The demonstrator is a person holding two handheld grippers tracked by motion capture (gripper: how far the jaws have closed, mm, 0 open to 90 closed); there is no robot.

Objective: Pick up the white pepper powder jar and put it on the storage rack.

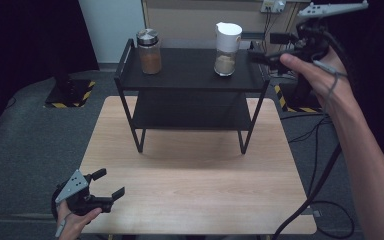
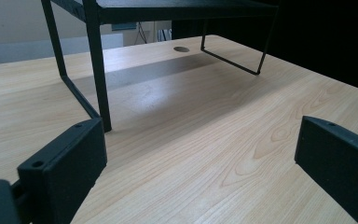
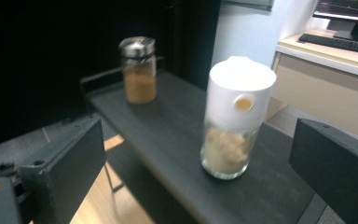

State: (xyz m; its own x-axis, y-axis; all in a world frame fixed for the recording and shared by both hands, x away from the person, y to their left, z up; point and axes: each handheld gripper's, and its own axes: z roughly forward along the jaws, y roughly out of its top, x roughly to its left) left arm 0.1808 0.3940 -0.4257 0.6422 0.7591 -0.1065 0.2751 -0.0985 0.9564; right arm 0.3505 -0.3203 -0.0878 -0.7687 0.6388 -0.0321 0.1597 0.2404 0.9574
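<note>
- 2 grippers are at work over a wooden table (image 1: 195, 200) with a black 2-level rack (image 1: 190, 70) standing on its far half.
- Low at the table's near left corner, the left gripper (image 1: 111, 183) has its jaws spread wide with nothing between them; it points toward the rack's near left leg (image 2: 98, 70).
- On the rack's top shelf, a steel-lidded jar (image 1: 149, 51) of brown powder stands at the left end.
- Toward the right end stands a white-capped jar (image 1: 227, 49) of pale powder, upright.
- Just right of that jar, the right gripper (image 1: 258, 56) is level with it, jaws wide apart and holding nothing; the white-capped jar sits ahead of and between them, untouched.
</note>
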